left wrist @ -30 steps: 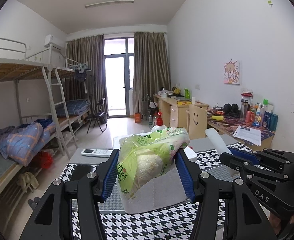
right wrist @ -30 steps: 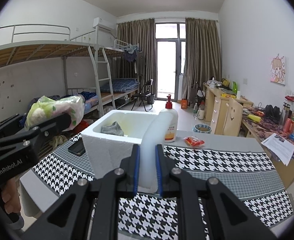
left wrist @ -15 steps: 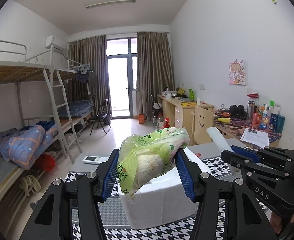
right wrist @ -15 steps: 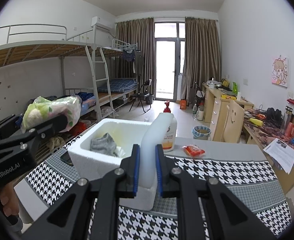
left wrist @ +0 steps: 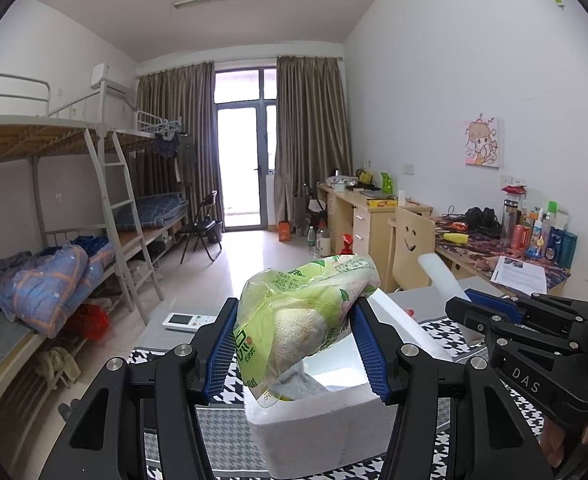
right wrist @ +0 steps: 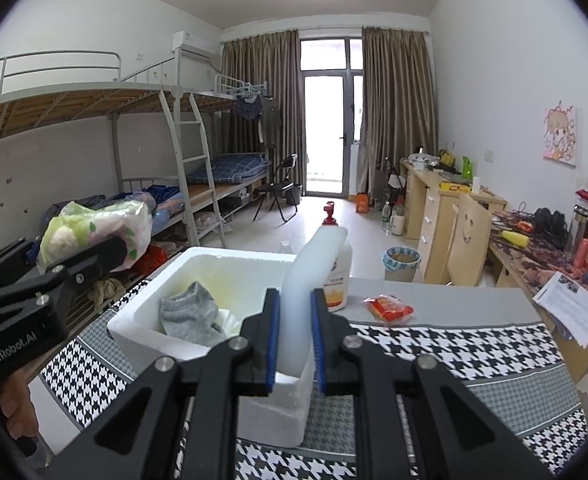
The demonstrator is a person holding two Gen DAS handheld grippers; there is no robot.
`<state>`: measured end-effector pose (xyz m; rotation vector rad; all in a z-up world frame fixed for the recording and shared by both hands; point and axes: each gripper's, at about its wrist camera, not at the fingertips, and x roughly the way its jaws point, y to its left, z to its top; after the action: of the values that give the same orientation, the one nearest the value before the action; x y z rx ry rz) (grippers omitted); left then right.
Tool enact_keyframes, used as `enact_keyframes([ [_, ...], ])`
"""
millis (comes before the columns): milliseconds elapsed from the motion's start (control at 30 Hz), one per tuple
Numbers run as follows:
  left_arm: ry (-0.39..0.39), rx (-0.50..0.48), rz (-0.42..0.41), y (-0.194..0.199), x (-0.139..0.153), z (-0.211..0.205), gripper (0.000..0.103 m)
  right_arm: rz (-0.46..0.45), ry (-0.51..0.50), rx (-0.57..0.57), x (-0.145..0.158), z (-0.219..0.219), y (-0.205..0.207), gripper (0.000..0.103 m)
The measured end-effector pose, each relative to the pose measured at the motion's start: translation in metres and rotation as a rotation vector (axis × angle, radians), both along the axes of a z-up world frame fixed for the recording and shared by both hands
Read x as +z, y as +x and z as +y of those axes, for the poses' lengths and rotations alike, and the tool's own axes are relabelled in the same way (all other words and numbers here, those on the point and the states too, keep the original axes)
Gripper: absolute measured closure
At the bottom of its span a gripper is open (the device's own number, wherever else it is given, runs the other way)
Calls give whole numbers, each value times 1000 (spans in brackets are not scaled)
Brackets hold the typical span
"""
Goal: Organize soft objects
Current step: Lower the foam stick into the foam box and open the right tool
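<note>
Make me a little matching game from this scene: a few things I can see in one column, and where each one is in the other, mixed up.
Things:
1. green plastic bag
2. grey sock
3. white foam strip
4. red snack packet

Places:
a. lying on the table, right of the pump bottle
b. pinched in the right gripper
c. held up in the left gripper
d. inside the white foam box

Pairs: 1-c, 2-d, 3-b, 4-a
</note>
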<state>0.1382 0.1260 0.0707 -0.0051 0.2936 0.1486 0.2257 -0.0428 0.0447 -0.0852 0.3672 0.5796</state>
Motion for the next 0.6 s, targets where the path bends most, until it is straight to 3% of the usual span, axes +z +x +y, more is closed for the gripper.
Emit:
enact_keyframes([
  [600, -16, 90, 16, -6, -6, 33, 46, 28, -36, 90, -1, 54, 7, 85],
])
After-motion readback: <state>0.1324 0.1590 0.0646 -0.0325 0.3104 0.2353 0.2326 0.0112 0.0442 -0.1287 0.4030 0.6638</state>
